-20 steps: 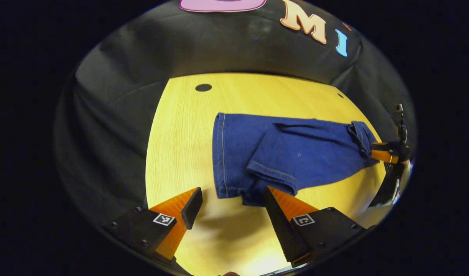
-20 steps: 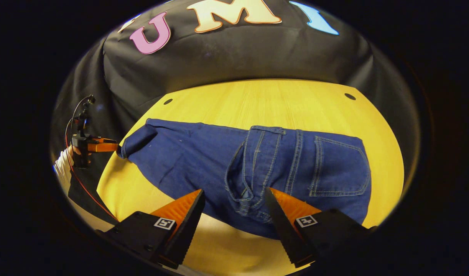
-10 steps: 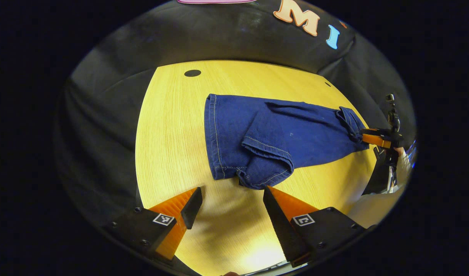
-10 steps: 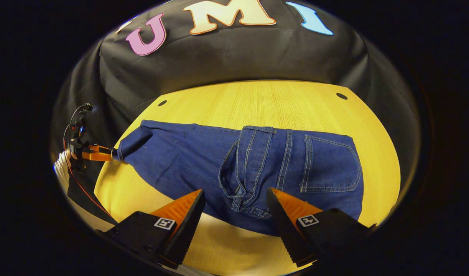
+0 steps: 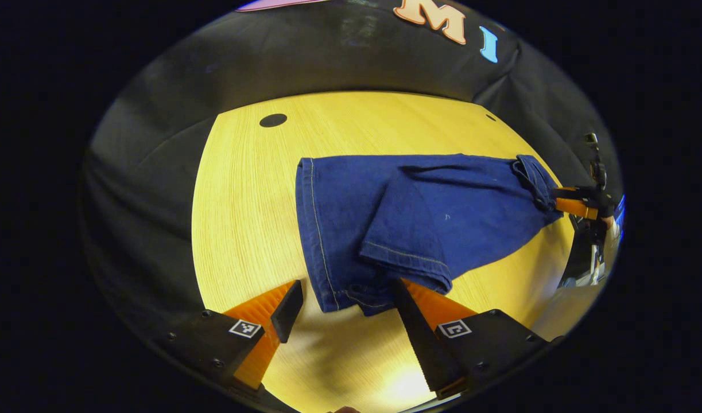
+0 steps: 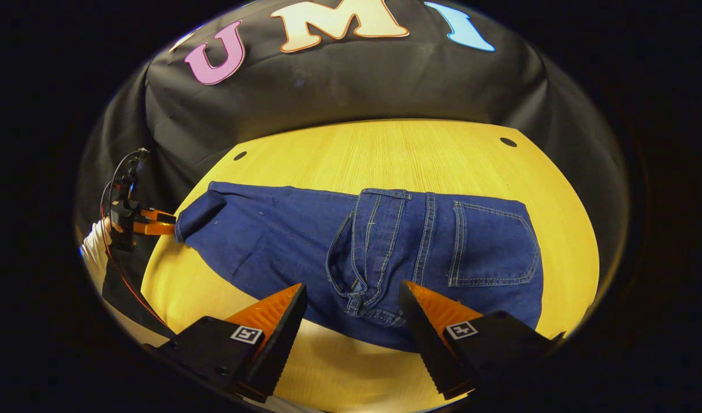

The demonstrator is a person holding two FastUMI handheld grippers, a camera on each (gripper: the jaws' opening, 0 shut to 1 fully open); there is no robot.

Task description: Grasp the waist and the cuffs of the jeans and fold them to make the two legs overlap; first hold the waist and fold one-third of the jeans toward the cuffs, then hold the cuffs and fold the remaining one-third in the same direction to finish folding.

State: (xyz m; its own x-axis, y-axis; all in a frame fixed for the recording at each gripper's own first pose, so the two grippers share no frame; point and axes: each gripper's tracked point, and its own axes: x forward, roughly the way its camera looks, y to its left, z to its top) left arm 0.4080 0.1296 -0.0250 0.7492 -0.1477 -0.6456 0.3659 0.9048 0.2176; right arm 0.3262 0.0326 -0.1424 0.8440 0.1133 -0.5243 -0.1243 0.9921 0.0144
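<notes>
Denim jeans [image 6: 305, 241] are lying flat along the yellow bench [image 6: 385, 155], both the left gripper [image 5: 345, 310] at the cuffs [image 5: 351, 287] and the right gripper [image 6: 351, 312] at the waist [image 6: 373, 298] are hovering released, needing simultaneous, deep bites through all layers.

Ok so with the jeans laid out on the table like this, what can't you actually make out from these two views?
- Left gripper view: the near cuff corner of the jeans is hidden behind one of the left gripper's fingers.
- Right gripper view: the near waist edge is hidden behind the right gripper's fingers.
- Both views: the other gripper sits far off, too small to judge its opening.
- The table's near edge is cut off in both.
</notes>
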